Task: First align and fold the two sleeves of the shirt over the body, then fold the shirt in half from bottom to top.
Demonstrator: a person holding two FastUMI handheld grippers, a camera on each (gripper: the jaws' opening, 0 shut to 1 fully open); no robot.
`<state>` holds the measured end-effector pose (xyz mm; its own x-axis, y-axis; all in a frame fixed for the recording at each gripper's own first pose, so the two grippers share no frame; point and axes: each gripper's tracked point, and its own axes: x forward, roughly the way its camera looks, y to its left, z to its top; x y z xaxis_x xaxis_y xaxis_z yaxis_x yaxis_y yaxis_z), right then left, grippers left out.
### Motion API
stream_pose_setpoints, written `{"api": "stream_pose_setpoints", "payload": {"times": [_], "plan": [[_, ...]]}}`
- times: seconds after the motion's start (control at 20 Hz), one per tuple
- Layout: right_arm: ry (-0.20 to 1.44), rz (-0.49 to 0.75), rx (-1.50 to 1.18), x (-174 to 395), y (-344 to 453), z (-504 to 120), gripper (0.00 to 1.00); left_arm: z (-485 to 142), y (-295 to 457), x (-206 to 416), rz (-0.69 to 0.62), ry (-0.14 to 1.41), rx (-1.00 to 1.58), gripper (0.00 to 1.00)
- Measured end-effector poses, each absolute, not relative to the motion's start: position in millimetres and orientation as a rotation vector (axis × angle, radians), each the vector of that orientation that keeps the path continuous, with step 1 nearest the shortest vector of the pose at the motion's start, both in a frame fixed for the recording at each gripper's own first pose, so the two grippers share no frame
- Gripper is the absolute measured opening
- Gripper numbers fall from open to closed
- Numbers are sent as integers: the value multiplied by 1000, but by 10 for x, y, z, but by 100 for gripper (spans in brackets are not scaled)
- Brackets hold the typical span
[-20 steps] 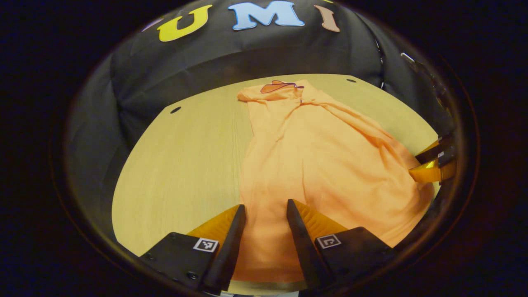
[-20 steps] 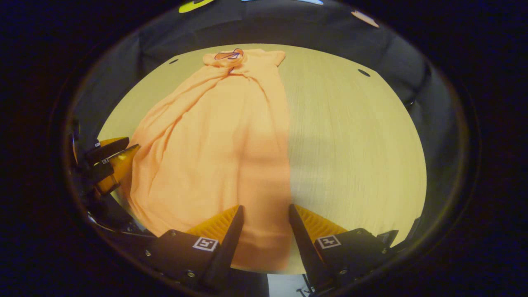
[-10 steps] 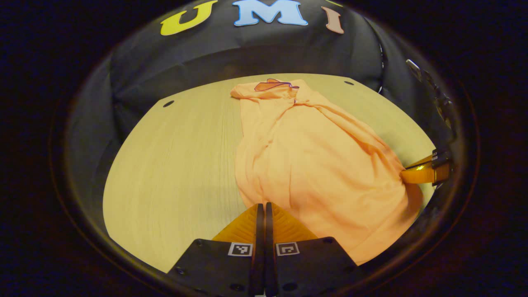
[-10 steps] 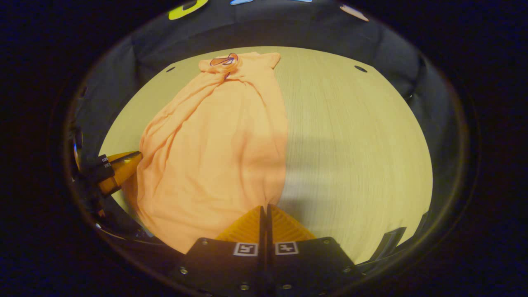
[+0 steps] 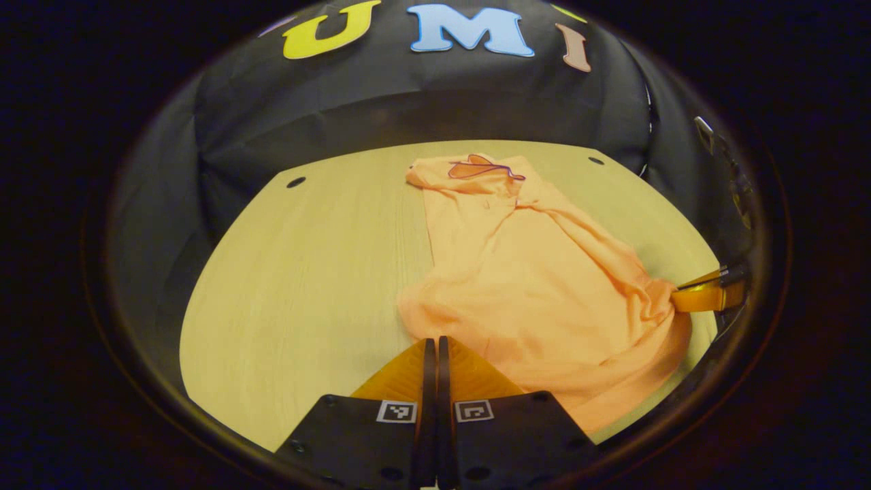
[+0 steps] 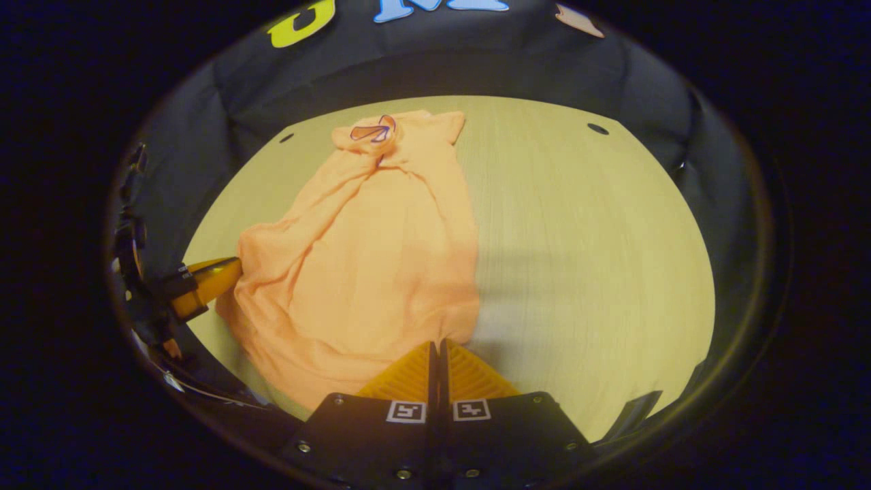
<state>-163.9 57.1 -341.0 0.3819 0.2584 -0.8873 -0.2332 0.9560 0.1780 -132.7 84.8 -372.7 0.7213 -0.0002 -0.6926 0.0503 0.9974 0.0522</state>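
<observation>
An orange shirt (image 5: 537,272) lies lengthwise on the wooden table (image 5: 306,272), its collar (image 5: 484,167) at the far end and its sleeves folded in over the body. My left gripper (image 5: 432,339) is shut on the shirt's near left hem corner. The right gripper (image 5: 680,297) grips the opposite hem corner at the right edge of the left gripper view. In the right gripper view the shirt (image 6: 374,258) bunches near the hem, with the collar (image 6: 371,131) far off. My right gripper (image 6: 435,342) is shut on the hem, and the left gripper (image 6: 231,271) pinches the far left corner.
The black cloth wall (image 5: 408,95) closes the table's far side. Small dark holes (image 5: 296,182) (image 6: 598,128) sit near the table's far corners. Bare wood (image 6: 578,238) spreads to the right of the shirt in the right gripper view.
Both grippers closed on the hem corners a second ago. Since then the hem has moved up towards the collar, and the lower shirt now bunches and looks shorter.
</observation>
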Motion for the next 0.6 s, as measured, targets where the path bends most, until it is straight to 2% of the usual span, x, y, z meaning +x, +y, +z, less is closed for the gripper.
{"api": "stream_pose_setpoints", "payload": {"times": [0.6], "plan": [[961,327,73,-208,673,-2880,0,-2917,1064,-44,-14,597,68,6]]}}
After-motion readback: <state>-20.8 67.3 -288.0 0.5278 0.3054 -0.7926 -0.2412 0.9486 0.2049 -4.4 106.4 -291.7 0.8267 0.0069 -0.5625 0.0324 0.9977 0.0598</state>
